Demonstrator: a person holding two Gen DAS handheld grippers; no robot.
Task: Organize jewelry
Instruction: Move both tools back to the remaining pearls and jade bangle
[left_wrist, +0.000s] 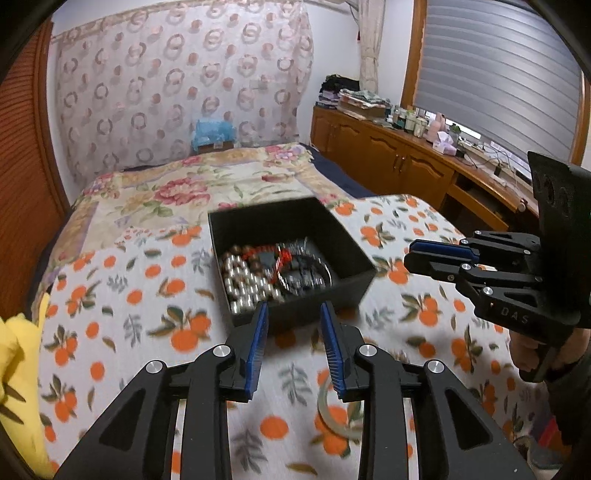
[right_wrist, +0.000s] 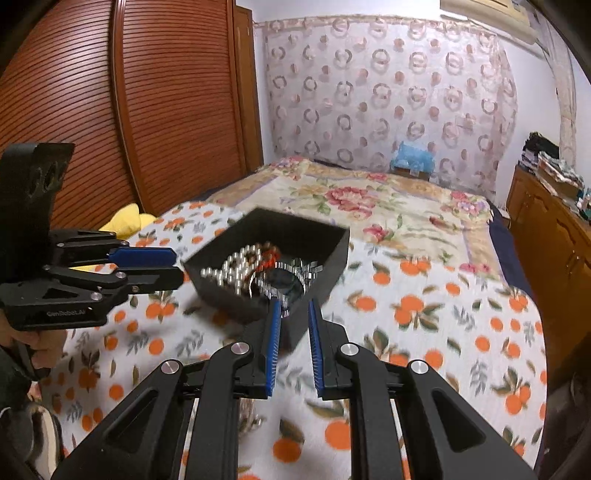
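A black open box (left_wrist: 354, 264) sits on the orange-print cloth and holds silver beads (left_wrist: 245, 280), a red-brown bead string (left_wrist: 258, 254) and a dark metal bracelet (left_wrist: 306, 277). My left gripper (left_wrist: 294, 312) is open and empty, just in front of the box. A pale bangle (left_wrist: 328, 413) lies on the cloth under it. In the right wrist view the box (right_wrist: 332, 254) shows the same jewelry (right_wrist: 255, 269). My right gripper (right_wrist: 294, 308) is open and empty at the box's near edge. A small chain (right_wrist: 251, 417) lies beneath it.
The orange-print cloth (left_wrist: 129, 306) covers the near part of a bed with a floral quilt (left_wrist: 207, 184). A wooden cabinet (left_wrist: 399, 155) with clutter runs along the right. A wooden wardrobe (right_wrist: 110, 110) stands left. A yellow cloth (left_wrist: 18, 369) lies at the left edge.
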